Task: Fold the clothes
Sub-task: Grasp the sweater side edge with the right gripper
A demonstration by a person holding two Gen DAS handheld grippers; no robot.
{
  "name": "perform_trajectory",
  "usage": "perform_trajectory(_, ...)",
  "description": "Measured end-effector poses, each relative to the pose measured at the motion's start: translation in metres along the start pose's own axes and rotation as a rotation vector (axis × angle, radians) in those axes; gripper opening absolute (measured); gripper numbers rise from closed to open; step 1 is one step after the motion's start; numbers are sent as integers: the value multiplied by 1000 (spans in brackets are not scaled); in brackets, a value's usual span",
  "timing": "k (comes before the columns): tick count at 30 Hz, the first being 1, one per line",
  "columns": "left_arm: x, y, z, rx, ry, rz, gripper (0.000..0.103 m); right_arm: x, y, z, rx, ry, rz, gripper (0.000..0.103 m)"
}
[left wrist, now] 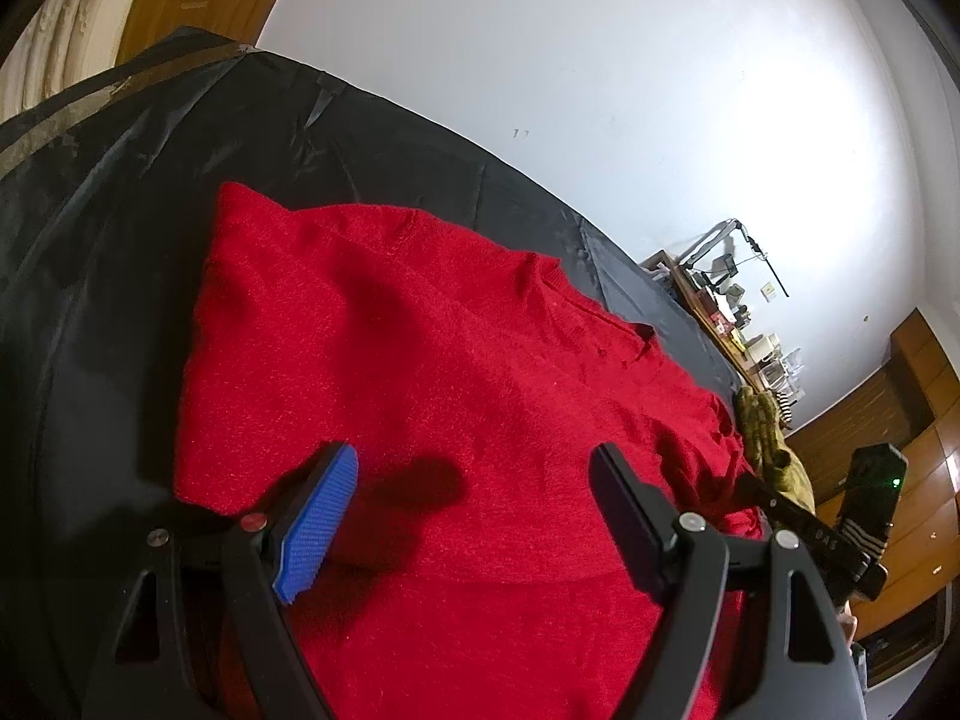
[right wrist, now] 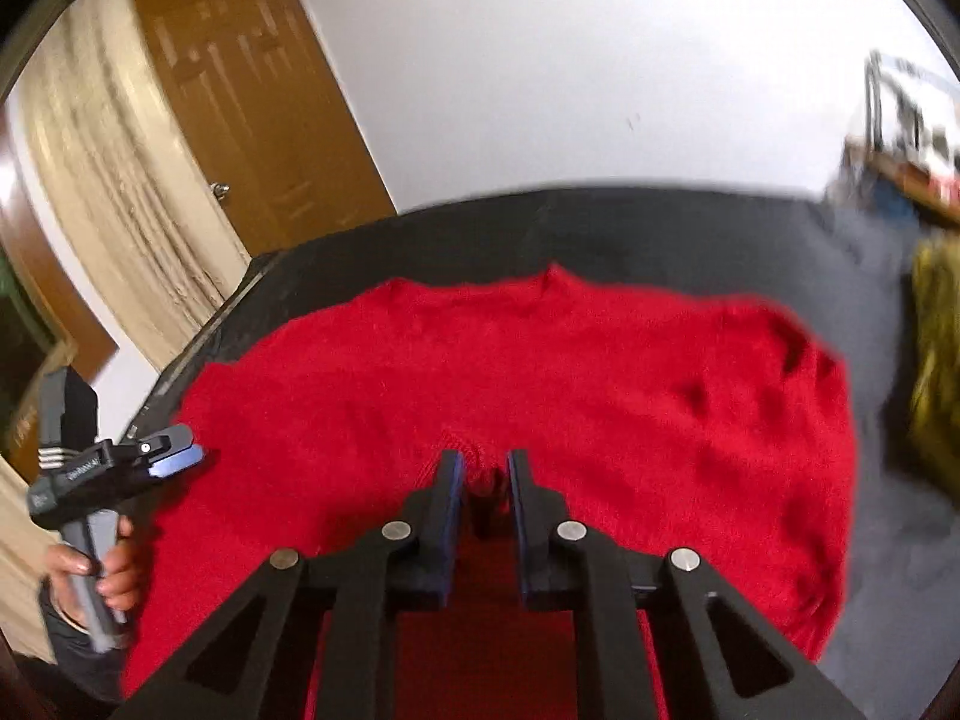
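A red knitted sweater (left wrist: 456,372) lies spread on a table covered in black cloth (left wrist: 120,210); it also shows in the right wrist view (right wrist: 540,372). My left gripper (left wrist: 471,480) is open and empty, hovering just over the sweater's near part. My right gripper (right wrist: 485,471) is shut on a bunched fold of the sweater near its front edge. The left gripper (right wrist: 174,450) shows at the left of the right wrist view, held over the sweater's left edge. The right gripper's body (left wrist: 840,516) shows at the right of the left wrist view.
An olive-yellow garment (left wrist: 768,438) lies on the table to the right of the sweater, also in the right wrist view (right wrist: 936,348). A wooden door (right wrist: 252,96) and a beige curtain (right wrist: 102,180) stand behind the table. A cluttered desk (left wrist: 738,312) stands at the back right.
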State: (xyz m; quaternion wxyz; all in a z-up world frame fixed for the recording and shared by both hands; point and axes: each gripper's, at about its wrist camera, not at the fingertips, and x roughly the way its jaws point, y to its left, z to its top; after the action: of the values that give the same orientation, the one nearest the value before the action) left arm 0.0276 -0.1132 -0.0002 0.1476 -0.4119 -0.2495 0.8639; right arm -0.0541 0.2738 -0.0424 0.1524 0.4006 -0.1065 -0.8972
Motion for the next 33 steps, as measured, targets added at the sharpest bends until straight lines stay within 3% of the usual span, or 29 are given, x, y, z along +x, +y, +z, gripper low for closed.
perform_trajectory(2, 0, 0, 0, 0, -1, -1, 83, 3, 0, -2, -7, 12, 12, 18)
perform_trajectory(3, 0, 1, 0, -1, -2, -2, 83, 4, 1, -2, -17, 15, 12, 24)
perform_trajectory(5, 0, 2, 0, -4, -2, -6, 83, 5, 5, -5, -46, 26, 1, 52)
perform_trajectory(6, 0, 2, 1, -5, -2, -7, 83, 2, 6, -7, -57, 18, -5, 71)
perform_trajectory(7, 0, 2, 1, -7, -2, -9, 83, -1, 8, -9, -71, 3, -11, 76)
perform_trajectory(15, 1, 2, 1, -9, 1, -14, 84, 10, 6, -11, -73, 48, -115, 76)
perform_trajectory(18, 1, 1, 1, -10, 0, -16, 84, 18, -3, -11, -6, 78, -65, 76)
perform_trajectory(22, 2, 0, 1, -4, 0, -11, 84, 18, -14, -9, 65, 58, -103, 76)
perform_trajectory(26, 2, -1, 1, 4, 1, -6, 84, 18, -16, -9, 93, 55, -84, 75)
perform_trajectory(28, 2, 0, 1, 2, 0, -8, 84, 23, -4, -10, 12, 73, -117, 62)
perform_trajectory(30, 2, 0, 1, -1, 0, -11, 84, 26, 7, -13, -51, 82, -130, 57)
perform_trajectory(33, 2, 1, 1, -2, 0, -12, 84, 27, 18, -16, -106, 75, -143, 35)
